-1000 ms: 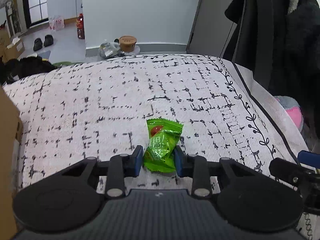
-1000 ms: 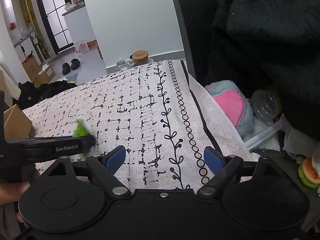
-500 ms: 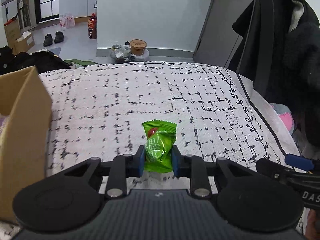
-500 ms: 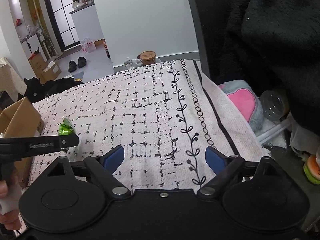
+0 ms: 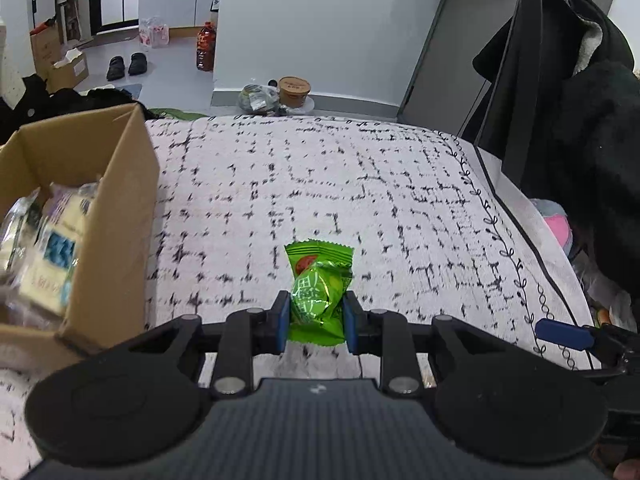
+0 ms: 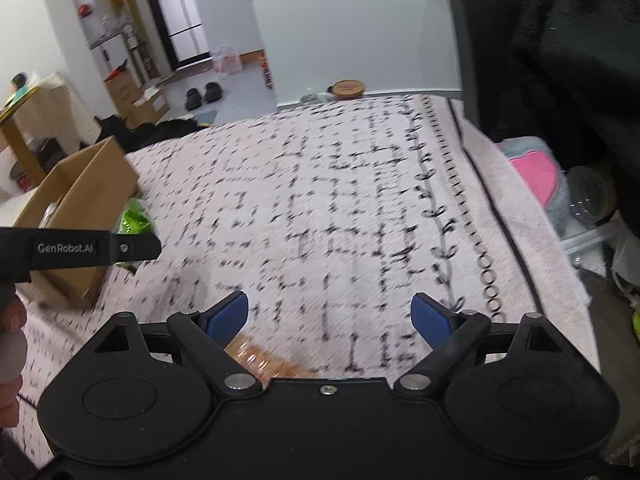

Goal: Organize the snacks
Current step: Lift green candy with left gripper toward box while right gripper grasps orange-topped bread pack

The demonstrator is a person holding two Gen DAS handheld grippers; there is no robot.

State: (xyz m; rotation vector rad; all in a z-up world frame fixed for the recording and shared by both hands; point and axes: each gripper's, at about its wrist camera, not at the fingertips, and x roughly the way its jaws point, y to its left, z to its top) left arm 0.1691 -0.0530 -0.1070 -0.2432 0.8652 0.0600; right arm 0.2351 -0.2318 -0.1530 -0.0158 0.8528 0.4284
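My left gripper (image 5: 315,326) is shut on a green snack packet (image 5: 318,294) and holds it above the patterned white cloth (image 5: 340,184). An open cardboard box (image 5: 108,216) with several snack packs inside stands at the left. In the right wrist view the box (image 6: 86,196) is at the far left, with the green packet (image 6: 134,218) beside it behind the left gripper's finger. My right gripper (image 6: 330,318) is open and empty above the cloth (image 6: 360,200). An orange wrapped snack (image 6: 260,360) lies just below its left finger.
Dark coats (image 5: 580,112) hang at the right edge of the table. A pink and grey plush (image 6: 536,172) and a clear cup (image 6: 588,196) lie beyond the cloth's right edge. A brown tub (image 5: 294,88) and shoes (image 5: 126,66) are on the floor beyond.
My left gripper has carried the green packet leftward, bringing the cardboard box into view. My right gripper has shifted too, and the orange snack now shows under it.
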